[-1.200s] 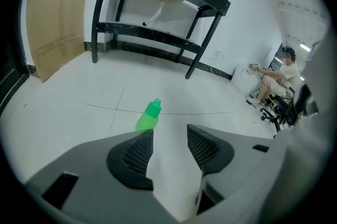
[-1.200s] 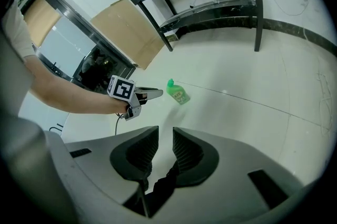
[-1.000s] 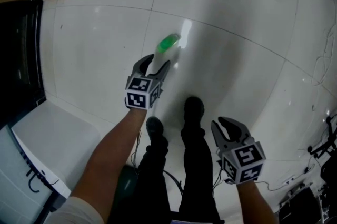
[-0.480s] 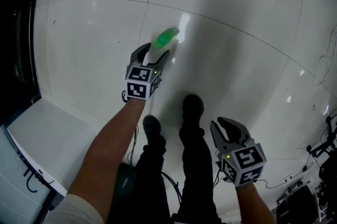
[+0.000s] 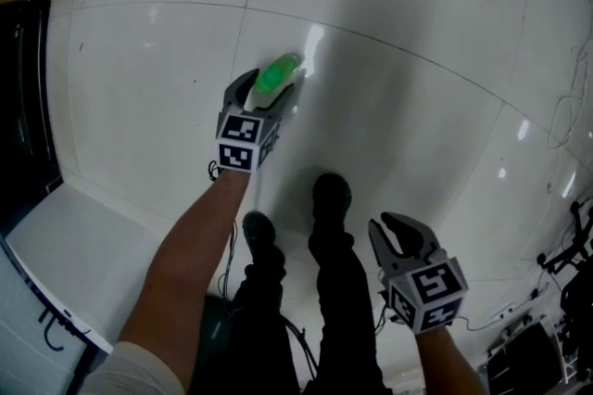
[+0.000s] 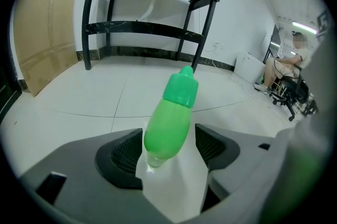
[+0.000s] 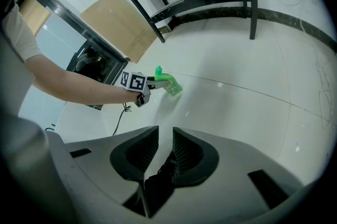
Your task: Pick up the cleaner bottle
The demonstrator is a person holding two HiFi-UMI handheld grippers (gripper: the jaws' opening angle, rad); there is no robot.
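Cleaner bottle [image 6: 171, 115], glossy green plastic, tapered, loose between ribbed pads [image 6: 126, 154] of left hand-held gripper [image 6: 168, 136] (jaws just opening wide)

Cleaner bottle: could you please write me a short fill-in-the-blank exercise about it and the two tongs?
1. The cleaner bottle has a ___ cap.
2. The left tongs have the bottle ___ their jaws.
3. The right tongs hold ___.
Missing words: green; between; nothing.
Note: the jaws of the left tongs have just been opening and do not press the bottle.
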